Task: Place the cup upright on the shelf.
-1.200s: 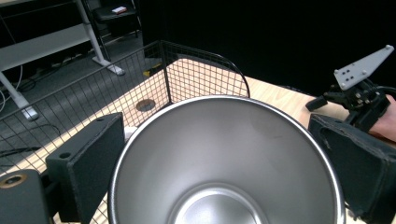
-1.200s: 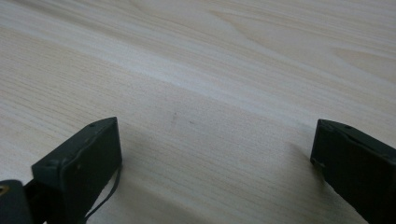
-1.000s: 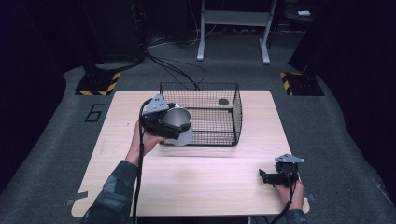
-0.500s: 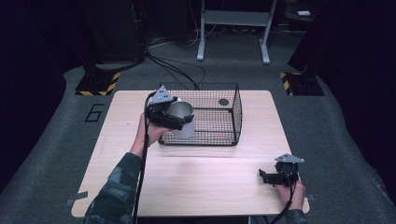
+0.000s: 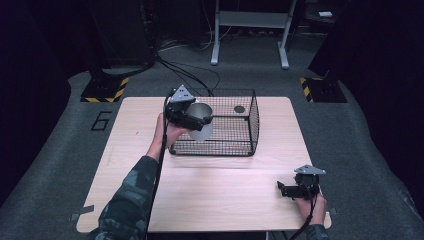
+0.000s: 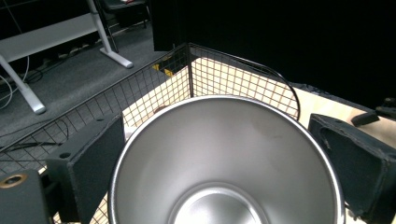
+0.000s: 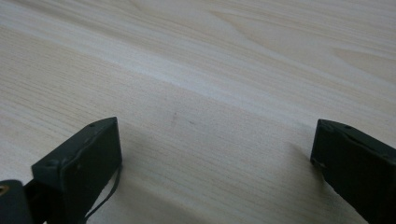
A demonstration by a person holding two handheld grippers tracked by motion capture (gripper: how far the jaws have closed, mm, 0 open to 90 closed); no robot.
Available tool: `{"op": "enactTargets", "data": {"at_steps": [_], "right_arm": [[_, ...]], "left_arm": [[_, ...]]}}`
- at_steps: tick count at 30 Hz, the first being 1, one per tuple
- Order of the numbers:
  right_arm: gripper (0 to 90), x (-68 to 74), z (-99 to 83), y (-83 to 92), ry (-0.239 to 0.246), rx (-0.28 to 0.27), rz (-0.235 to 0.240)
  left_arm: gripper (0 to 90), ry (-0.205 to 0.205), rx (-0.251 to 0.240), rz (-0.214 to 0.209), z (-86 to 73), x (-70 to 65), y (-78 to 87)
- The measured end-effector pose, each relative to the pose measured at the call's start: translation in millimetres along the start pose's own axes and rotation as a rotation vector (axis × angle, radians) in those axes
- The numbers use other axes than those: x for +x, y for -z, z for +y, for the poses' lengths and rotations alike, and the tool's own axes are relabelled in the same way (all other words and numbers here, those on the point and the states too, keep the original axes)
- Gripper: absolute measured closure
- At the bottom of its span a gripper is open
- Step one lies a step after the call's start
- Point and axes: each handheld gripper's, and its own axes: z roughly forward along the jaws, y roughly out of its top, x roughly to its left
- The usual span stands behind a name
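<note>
A: Where did the high view look from?
B: Above the table (image 5: 210, 200), facing forward and down.
A: The gripper views?
B: Close: the left shared the wire basket (image 6: 224, 79) with it, the right the tabletop.

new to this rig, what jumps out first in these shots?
The shiny steel cup clamped in the left gripper, held at the left end of the black wire basket in the middle of the wooden table; the left gripper view looks straight into its empty bowl. Next, the right gripper low at the table's near right corner, jaws wide apart with nothing between them.
</note>
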Motion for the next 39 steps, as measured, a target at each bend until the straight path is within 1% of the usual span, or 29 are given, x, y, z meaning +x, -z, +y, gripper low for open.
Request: {"op": "enactTargets", "data": {"at_steps": [5, 6, 7, 9, 13, 14, 15, 16, 17, 19, 20, 25, 29, 30, 31, 34, 35, 36, 39], "right_arm": [[1.5, 0.0, 0.0, 0.0, 0.0, 0.0, 0.0], [1.5, -0.1, 0.0, 0.0, 0.0, 0.0, 0.0], [1.5, -0.1, 0.0, 0.0, 0.0, 0.0, 0.0], [1.5, 0.0, 0.0, 0.0, 0.0, 0.0, 0.0], [1.5, 0.0, 0.0, 0.0, 0.001, 0.0, -0.001], [1.5, 0.1, 0.0, -0.1, -0.001, -0.001, -0.002], [1.5, -0.3, -0.2, 0.3, 0.009, 0.003, 0.001], [1.5, 0.0, -0.2, 0.1, 0.005, 0.0, -0.001], [1.5, -0.4, -0.3, 0.2, 0.01, 0.001, 0.0], [1.5, -0.1, -0.2, 0.2, 0.008, 0.001, 0.0], [1.5, -0.7, -0.4, 0.1, 0.015, -0.001, 0.0], [1.5, -0.5, -0.3, 0.1, 0.013, -0.002, -0.002], [1.5, -0.6, -0.4, 0.1, 0.015, -0.002, -0.001], [1.5, -0.5, -0.3, 0.1, 0.013, -0.002, -0.002], [1.5, -0.5, -0.4, 0.1, 0.014, -0.001, -0.001], [1.5, -0.5, -0.4, 0.1, 0.014, -0.003, -0.003], [1.5, -1.2, -0.2, -0.1, 0.023, -0.006, -0.003], [1.5, -0.8, -0.2, 0.0, 0.019, -0.004, -0.003], [1.5, -0.5, -0.2, 0.0, 0.017, -0.005, -0.004]], "left_arm": [[6.5, 0.009, 0.011, 0.006, 0.6, 5.2, -11.7], [6.5, 0.009, 0.011, 0.006, 0.6, 5.2, -11.7], [6.4, 0.013, 0.015, 0.008, 0.7, 7.4, -16.1], [6.5, 0.009, 0.017, 0.011, 0.6, 8.5, -18.3], [6.5, 0.015, 0.037, 0.018, -0.2, 13.8, -30.3], [6.4, 0.014, 0.042, 0.019, -0.4, 14.7, -32.4], [6.4, 0.012, 0.042, 0.024, -0.9, 15.2, -34.8], [6.5, 0.012, 0.047, 0.026, -1.5, 15.9, -37.0], [6.4, 0.011, 0.056, 0.019, -2.2, 17.2, -38.9], [6.4, 0.017, 0.054, 0.024, -3.5, 17.6, -41.5], [6.4, 0.024, 0.056, 0.025, -5.3, 18.8, -45.1], [6.4, 0.04, 0.077, 0.024, -9.9, 23.2, -56.7], [6.4, 0.04, 0.093, 0.025, -12.9, 24.7, -65.6], [6.4, 0.038, 0.105, 0.02, -13.4, 25.4, -67.4], [6.4, 0.039, 0.103, 0.026, -14.5, 25.3, -70.1], [6.4, 0.041, 0.118, 0.024, -16.7, 26.5, -75.8], [6.4, 0.04, 0.124, 0.021, -17.4, 26.9, -77.6], [6.4, 0.035, 0.131, 0.019, -18.3, 27.6, -79.3], [6.4, 0.044, 0.136, 0.018, -20.0, 28.5, -83.0]]}}
